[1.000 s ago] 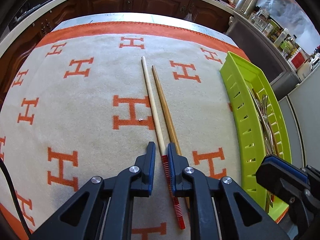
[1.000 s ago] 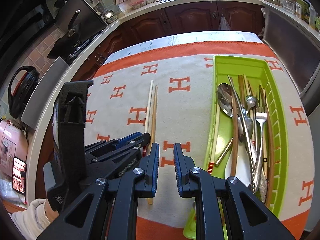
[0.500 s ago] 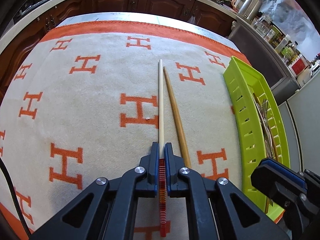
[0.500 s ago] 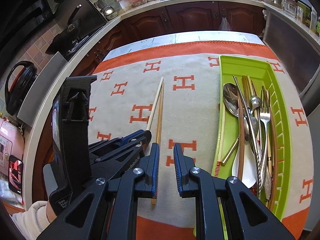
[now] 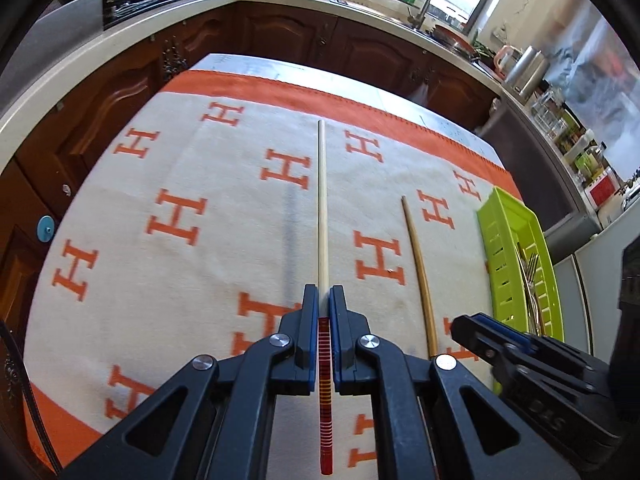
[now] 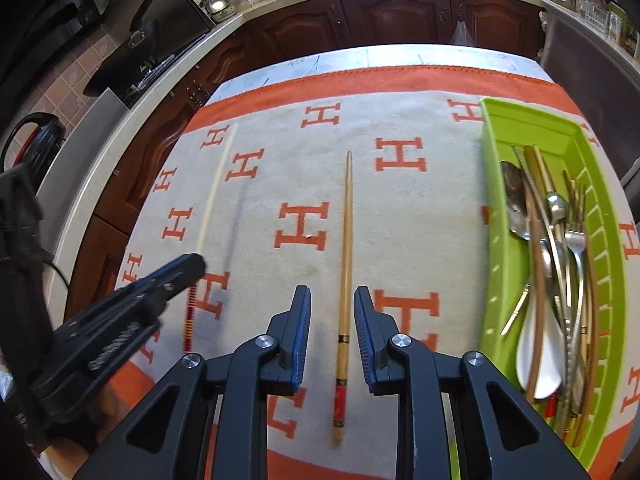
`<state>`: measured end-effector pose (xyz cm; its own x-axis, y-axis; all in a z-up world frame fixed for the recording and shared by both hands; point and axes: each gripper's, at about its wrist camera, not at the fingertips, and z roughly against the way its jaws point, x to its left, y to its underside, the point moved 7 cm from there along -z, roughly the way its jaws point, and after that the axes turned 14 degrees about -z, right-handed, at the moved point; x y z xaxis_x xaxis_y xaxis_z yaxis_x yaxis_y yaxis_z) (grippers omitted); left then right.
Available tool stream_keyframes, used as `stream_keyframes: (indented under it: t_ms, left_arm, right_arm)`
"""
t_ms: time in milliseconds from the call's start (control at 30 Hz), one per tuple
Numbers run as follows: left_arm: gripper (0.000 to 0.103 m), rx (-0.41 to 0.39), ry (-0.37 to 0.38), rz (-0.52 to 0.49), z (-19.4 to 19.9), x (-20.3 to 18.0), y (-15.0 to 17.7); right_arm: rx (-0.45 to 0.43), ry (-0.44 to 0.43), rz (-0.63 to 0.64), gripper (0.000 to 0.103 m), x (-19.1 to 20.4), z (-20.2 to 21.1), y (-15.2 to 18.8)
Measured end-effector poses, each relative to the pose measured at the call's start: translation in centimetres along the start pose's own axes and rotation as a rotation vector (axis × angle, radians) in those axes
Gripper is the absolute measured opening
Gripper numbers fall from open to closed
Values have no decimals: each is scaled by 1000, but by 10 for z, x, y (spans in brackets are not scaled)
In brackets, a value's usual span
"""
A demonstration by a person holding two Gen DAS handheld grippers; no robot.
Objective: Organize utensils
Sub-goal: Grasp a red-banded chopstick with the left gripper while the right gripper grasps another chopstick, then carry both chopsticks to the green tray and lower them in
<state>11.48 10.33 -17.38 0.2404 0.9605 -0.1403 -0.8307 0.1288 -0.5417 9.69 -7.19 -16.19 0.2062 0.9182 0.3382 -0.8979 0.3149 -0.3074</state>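
Observation:
My left gripper (image 5: 324, 294) is shut on a pale chopstick (image 5: 321, 200) with a red-striped end, held above the cloth with its shadow below. It also shows in the right wrist view (image 6: 212, 196), where the left gripper (image 6: 192, 264) is at the left. My right gripper (image 6: 332, 300) is open, its jaws either side of a brown chopstick (image 6: 346, 240) with a red-banded end that lies on the cloth. That chopstick shows in the left wrist view (image 5: 418, 268) too. A green tray (image 6: 496, 248) at the right holds spoons and forks (image 6: 560, 248).
A cream cloth with orange H marks (image 6: 304, 224) covers the table. Dark wood cabinets (image 5: 280, 36) and a counter run behind the table. The tray's slotted wall (image 5: 506, 264) stands to the right of the brown chopstick. A black cable (image 5: 24, 400) hangs at the left.
My left gripper closed on the pale chopstick and lifted it away to the left of the brown one. My right gripper moved in over the brown chopstick and opened wider.

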Motion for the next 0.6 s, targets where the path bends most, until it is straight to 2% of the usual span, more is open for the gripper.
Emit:
stream_keyframes:
  t_ms: [233, 500, 533, 600]
  left_arm:
    - [3, -8, 1, 14, 4, 12, 3]
    - [3, -2, 12, 29, 2, 14, 8]
    - [3, 0, 13, 30, 2, 13, 8]
    - [3, 1, 15, 31, 2, 13, 9]
  right_arm:
    - [21, 81, 7, 23, 1, -40, 7]
    - [-24, 132, 55, 23, 7, -47, 9]
    - [-30, 135, 56, 22, 7, -47, 9]
    - [-43, 157, 61, 13, 5, -46, 9]
